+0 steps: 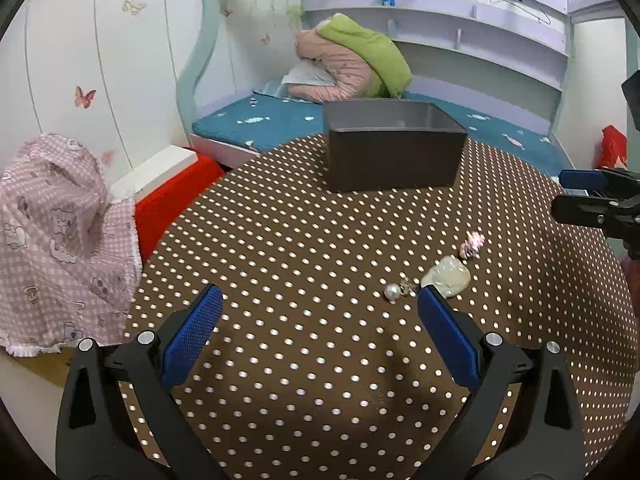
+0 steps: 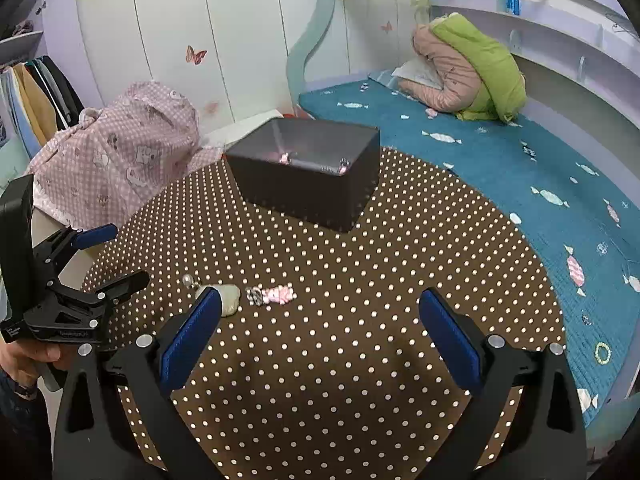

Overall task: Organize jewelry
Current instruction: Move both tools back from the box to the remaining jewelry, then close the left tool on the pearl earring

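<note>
Three loose pieces, a pearl earring (image 1: 393, 292), a pale pendant (image 1: 448, 278) and a pink charm (image 1: 472, 245), lie in a row mid-table, well short of the grey box (image 1: 394, 160) toward the far edge. Left gripper (image 1: 320, 312) spread wide and empty, its right finger just beside the pendant; it appears the nearer. Right gripper (image 2: 320, 312) likewise wide, empty.

A dark grey open-topped box (image 2: 316, 176) is standing upright at the far side of the table, with a small pink piece (image 2: 285, 157) and a silvery piece (image 2: 343, 165) lying inside it. Three pieces are lying in a short row on the cloth nearer the cameras: a pearl earring (image 1: 394, 291), a pale jade-like pendant (image 1: 448, 276) just beside it, and a pink bow-shaped piece (image 1: 472, 245) a little farther on.
</note>
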Available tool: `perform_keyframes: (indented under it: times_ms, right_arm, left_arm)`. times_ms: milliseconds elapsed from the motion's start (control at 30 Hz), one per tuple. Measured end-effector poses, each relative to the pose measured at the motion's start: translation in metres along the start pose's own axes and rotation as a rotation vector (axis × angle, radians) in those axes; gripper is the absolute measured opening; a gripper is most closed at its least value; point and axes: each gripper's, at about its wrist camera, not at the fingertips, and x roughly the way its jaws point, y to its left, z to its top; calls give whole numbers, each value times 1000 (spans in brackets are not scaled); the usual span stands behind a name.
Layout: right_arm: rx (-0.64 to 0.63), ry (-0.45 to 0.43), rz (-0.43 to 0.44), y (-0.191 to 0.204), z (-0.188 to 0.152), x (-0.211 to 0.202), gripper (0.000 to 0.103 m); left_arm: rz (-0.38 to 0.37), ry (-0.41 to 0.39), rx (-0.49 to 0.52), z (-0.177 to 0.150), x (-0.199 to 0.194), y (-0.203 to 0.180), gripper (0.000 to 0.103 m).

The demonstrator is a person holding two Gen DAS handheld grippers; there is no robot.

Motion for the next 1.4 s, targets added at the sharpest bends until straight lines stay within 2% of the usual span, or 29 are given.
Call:
perform_keyframes:
  times_ms: [467,500,533,633,767,933,1200,1400]
  right_arm:
    - [-21,51,-2,-3,-8,21,95]
    - [-20,54,1,-4,-8,22,95]
    - [-21,57,2,-4,-8,22,95]
    - [-20,62,3,-6,-7,24,95]
    - [-25,67,6,-5,-7,26,95]
    - [-34,77,14,0,-4,33,95]
    - [-139,123,-2,16,-2,52,94]
    - [-238,153,-28,25,1,76,79]
  left_arm:
    - [-47,94,100,6,39,-23,96]
    - [-56,99,107,7,42,-24,90]
    - [-72,110,116,8,45,-26,76]
    - [-129,127,121,12,53,-28,60]
    - [-175,131,142,14,54,-30,47]
    - [-240,135,179,13,50,-40,11]
    - [-264,124,178,11,50,-43,11]
    - [-241,111,121,5,44,-28,11]
